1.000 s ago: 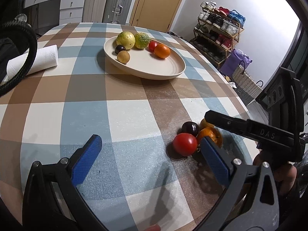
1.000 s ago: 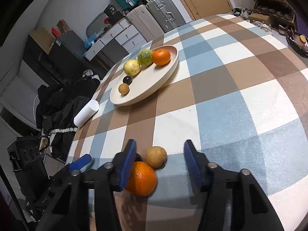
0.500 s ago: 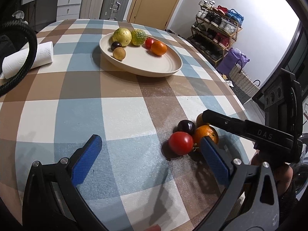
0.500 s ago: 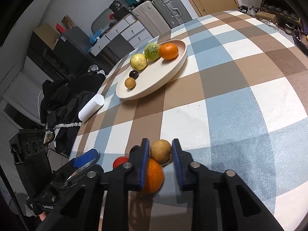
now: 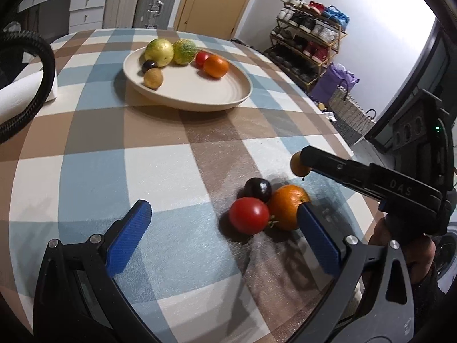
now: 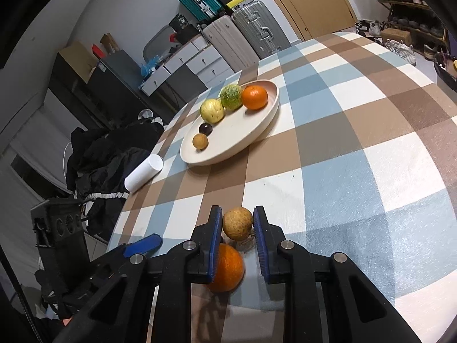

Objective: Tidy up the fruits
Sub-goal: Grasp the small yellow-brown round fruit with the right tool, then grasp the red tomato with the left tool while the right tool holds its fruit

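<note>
My right gripper [image 6: 237, 223] is shut on a small tan round fruit [image 6: 237, 223] and holds it above the checked table; the fruit also shows in the left wrist view [image 5: 297, 165]. Below it lie an orange [image 5: 287, 207], a red tomato [image 5: 249, 215] and a dark plum [image 5: 258, 189]. My left gripper [image 5: 224, 220] is open and empty, low over the table, with these fruits just inside its right finger. A cream plate [image 5: 200, 97] farther back holds several fruits: a yellow one [image 5: 159, 51], a green one [image 5: 184, 51], an orange [image 5: 215, 66], a tomato, a plum and a tan fruit.
A white paper roll [image 6: 143, 172] lies at the table's edge left of the plate. A black hose [image 5: 42, 77] hangs at the left. Suitcases, drawers and a shoe rack [image 5: 308, 45] stand beyond the table. The table edge is close on the right.
My right gripper closed on the tan fruit and lifted it off the table, away from the orange. My left gripper stayed open and drew slightly nearer to the fruits.
</note>
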`<state>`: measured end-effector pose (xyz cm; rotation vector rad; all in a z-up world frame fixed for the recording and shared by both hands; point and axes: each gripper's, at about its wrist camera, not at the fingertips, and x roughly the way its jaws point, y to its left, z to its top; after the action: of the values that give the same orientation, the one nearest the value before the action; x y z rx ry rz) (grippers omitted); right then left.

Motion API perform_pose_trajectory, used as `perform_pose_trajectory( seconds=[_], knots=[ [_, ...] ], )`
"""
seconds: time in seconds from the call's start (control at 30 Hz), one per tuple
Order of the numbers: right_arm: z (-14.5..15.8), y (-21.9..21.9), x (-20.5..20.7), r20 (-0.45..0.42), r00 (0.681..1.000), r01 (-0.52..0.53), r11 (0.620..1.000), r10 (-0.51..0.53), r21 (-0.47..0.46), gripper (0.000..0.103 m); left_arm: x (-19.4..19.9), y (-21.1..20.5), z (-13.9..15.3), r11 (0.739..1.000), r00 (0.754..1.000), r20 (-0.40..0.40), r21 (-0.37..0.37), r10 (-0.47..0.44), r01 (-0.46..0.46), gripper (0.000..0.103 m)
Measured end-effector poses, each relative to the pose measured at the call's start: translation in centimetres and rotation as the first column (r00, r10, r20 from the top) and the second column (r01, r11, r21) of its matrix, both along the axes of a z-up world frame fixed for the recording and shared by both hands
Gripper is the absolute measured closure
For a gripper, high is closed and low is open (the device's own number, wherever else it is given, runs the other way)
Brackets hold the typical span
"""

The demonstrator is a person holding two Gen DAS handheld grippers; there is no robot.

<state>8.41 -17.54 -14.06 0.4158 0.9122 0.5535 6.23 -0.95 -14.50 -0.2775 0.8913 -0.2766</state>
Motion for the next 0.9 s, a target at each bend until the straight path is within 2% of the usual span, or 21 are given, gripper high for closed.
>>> perform_pose_trajectory(
  seconds=[0.07, 0.17, 0.23, 0.3, 0.33, 0.47, 0.53, 0.67, 0.8, 0.9],
  knots=[
    [0.1, -0.2, 0.0, 0.003, 1.000, 0.008, 1.000, -0.008, 0.002, 0.080, 0.1, -0.2, 0.1, 1.000, 1.000, 0.010, -0.012, -0.012, 0.013, 0.005],
    [0.1, -0.5, -0.1, 0.004, 1.000, 0.011, 1.000, -0.011, 0.002, 0.080, 0.3, -0.4, -0.1, 0.999, 0.999, 0.006, -0.027, -0.041, 0.042, 0.017],
    [0.1, -0.6, -0.1, 0.005, 1.000, 0.012, 1.000, -0.012, 0.000, 0.080, 0.5, -0.4, -0.4, 0.996, 0.998, -0.012, -0.051, -0.069, 0.068, 0.031],
    [0.1, -0.7, -0.1, 0.006, 1.000, 0.012, 1.000, -0.012, 0.000, 0.080, 0.7, -0.6, -0.6, 0.993, 0.995, -0.023, -0.070, -0.095, 0.093, 0.041],
    [0.2, -0.8, -0.1, 0.008, 1.000, 0.013, 1.000, -0.013, 0.001, 0.080, 0.6, -0.7, -0.7, 0.992, 0.994, -0.022, -0.075, -0.104, 0.102, 0.050],
    [0.2, -1.0, -0.1, 0.013, 1.000, 0.014, 1.000, -0.014, 0.002, 0.080, 0.7, -0.8, -0.7, 0.984, 0.990, -0.011, -0.113, -0.142, 0.139, 0.066],
    [0.2, -1.0, -0.1, 0.012, 1.000, 0.015, 1.000, -0.015, 0.003, 0.080, 0.6, -0.9, -0.7, 0.982, 0.988, -0.008, -0.115, -0.151, 0.150, 0.078],
    [0.1, -0.9, 0.0, 0.003, 1.000, 0.011, 1.000, -0.011, 0.006, 0.080, 0.9, -0.5, -1.0, 0.977, 0.987, -0.025, -0.148, -0.158, 0.153, 0.078],
    [-0.1, -0.8, 0.1, -0.001, 1.000, 0.007, 1.000, -0.007, 0.007, 0.080, 0.8, -0.3, -0.8, 0.978, 0.986, -0.022, -0.138, -0.163, 0.158, 0.078],
    [-0.2, -0.7, 0.2, -0.003, 1.000, 0.006, 1.000, -0.006, 0.007, 0.080, 0.9, 0.1, -0.7, 0.975, 0.986, -0.021, -0.158, -0.163, 0.157, 0.078]
  ],
)
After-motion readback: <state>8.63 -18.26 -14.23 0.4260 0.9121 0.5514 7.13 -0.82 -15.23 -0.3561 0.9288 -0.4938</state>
